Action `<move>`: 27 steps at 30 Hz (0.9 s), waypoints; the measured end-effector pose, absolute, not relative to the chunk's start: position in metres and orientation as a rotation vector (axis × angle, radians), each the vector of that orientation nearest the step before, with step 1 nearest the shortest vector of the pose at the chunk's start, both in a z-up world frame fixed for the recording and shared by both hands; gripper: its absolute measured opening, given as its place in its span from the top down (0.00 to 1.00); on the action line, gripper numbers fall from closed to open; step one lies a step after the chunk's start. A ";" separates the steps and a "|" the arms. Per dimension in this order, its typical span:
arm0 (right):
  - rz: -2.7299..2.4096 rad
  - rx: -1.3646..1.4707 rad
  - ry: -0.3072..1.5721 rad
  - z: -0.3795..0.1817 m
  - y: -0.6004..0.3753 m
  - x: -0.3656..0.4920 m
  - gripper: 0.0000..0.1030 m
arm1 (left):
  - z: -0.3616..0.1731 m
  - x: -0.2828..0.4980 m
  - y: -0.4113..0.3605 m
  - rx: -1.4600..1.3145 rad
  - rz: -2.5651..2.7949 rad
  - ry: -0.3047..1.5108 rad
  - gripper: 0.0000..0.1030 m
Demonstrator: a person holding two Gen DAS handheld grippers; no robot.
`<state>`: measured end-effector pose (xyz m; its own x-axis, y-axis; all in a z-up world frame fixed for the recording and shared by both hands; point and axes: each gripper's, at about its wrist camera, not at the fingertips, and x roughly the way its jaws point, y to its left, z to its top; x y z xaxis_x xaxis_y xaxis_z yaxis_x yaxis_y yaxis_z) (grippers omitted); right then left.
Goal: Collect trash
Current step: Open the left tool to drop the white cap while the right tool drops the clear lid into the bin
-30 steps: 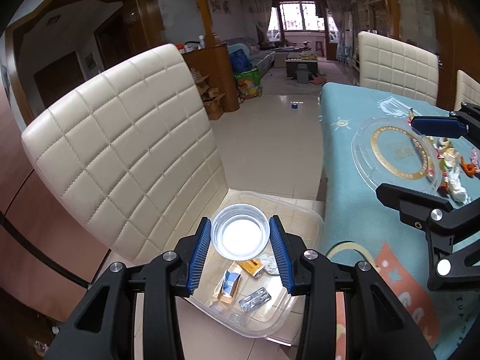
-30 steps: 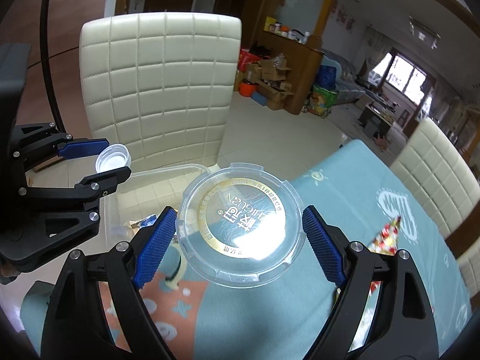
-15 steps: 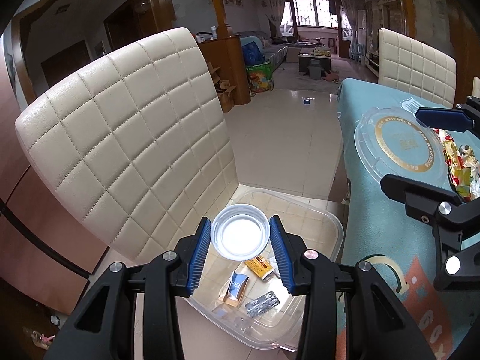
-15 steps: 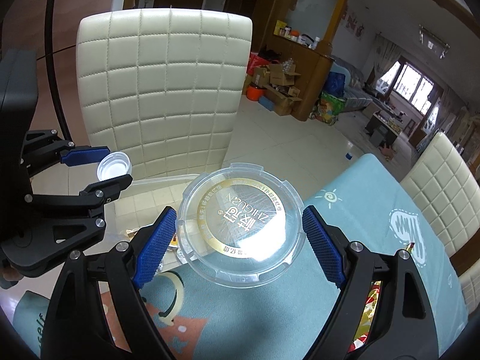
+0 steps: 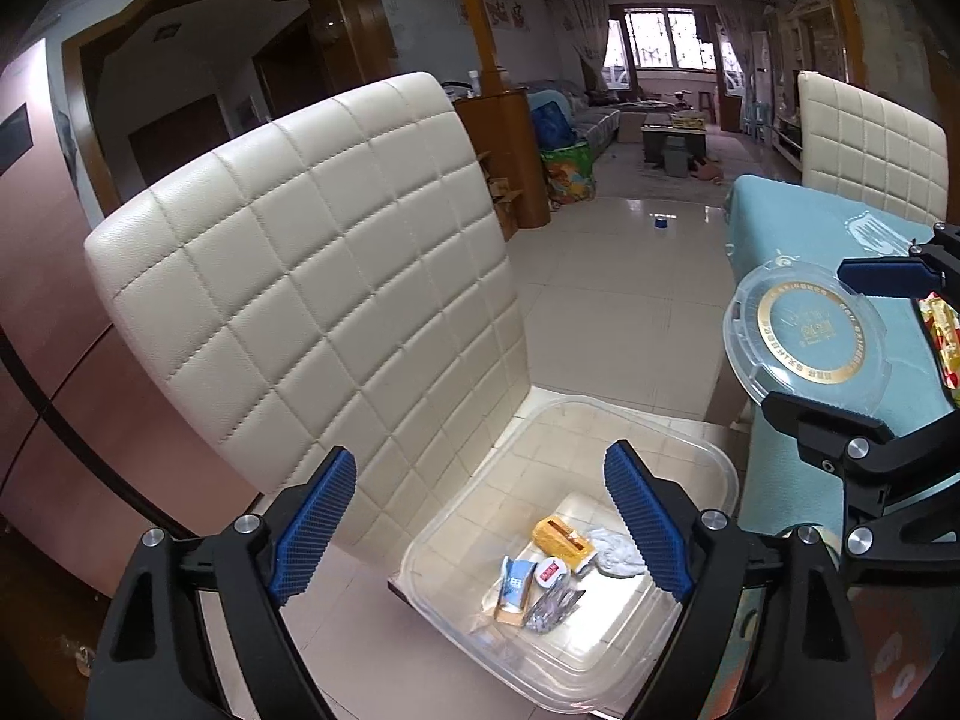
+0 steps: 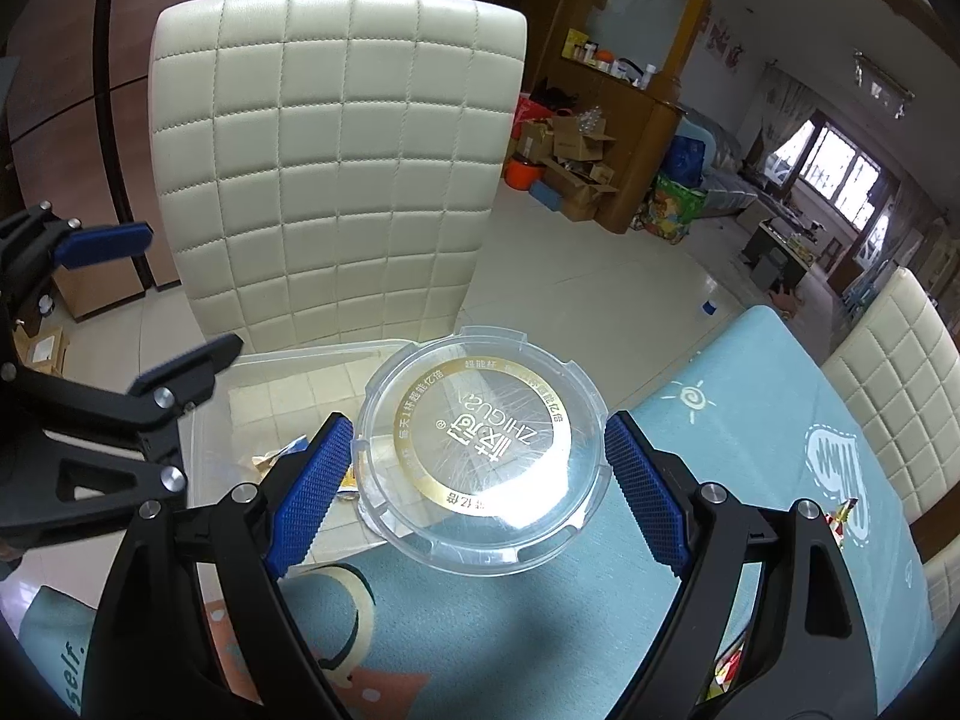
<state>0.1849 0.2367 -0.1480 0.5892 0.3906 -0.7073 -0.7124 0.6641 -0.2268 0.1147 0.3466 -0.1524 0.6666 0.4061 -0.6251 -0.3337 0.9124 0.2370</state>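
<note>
My left gripper (image 5: 480, 522) is open and empty above a clear plastic bin (image 5: 714, 474) that sits on a cream chair seat. In the bin lie a small white cap (image 5: 552, 572), a yellow wrapper (image 5: 561, 534), a crumpled tissue (image 5: 615, 552), a blue-white packet (image 5: 517, 579) and a foil pack (image 5: 555, 603). My right gripper (image 6: 477, 495) is shut on a clear round lid with a gold ring (image 6: 480, 438), held over the table edge beside the bin (image 6: 282, 372). The lid also shows in the left wrist view (image 5: 807, 333).
The quilted cream chair back (image 5: 312, 300) rises behind the bin. The table with a teal cloth (image 6: 750, 420) is at the right, with coloured wrappers (image 5: 942, 330) on it. Another cream chair (image 6: 888, 372) stands beyond the table.
My left gripper opened and the small white cap it held dropped into the bin. My right gripper carried the clear lid closer to the bin.
</note>
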 end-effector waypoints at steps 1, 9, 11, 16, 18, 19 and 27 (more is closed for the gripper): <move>0.682 -0.532 0.670 -0.148 0.238 0.184 0.18 | -0.153 0.114 0.349 0.104 0.422 0.730 0.20; 0.707 -0.548 0.665 -0.151 0.250 0.179 0.18 | -0.162 0.101 0.361 0.077 0.438 0.771 0.20; 0.718 -0.545 0.665 -0.151 0.254 0.178 0.18 | -0.164 0.098 0.362 0.075 0.441 0.775 0.20; 0.701 -0.508 0.636 -0.143 0.250 0.179 0.04 | -0.165 0.092 0.366 0.065 0.446 0.779 0.19; 0.689 -0.504 0.644 -0.142 0.247 0.181 0.04 | -0.164 0.091 0.366 0.064 0.447 0.775 0.20; 0.679 -0.502 0.644 -0.141 0.244 0.182 0.04 | -0.163 0.090 0.366 0.062 0.445 0.775 0.20; 0.637 -0.499 0.648 -0.135 0.210 0.171 0.04 | -0.153 0.089 0.345 0.071 0.379 0.760 0.20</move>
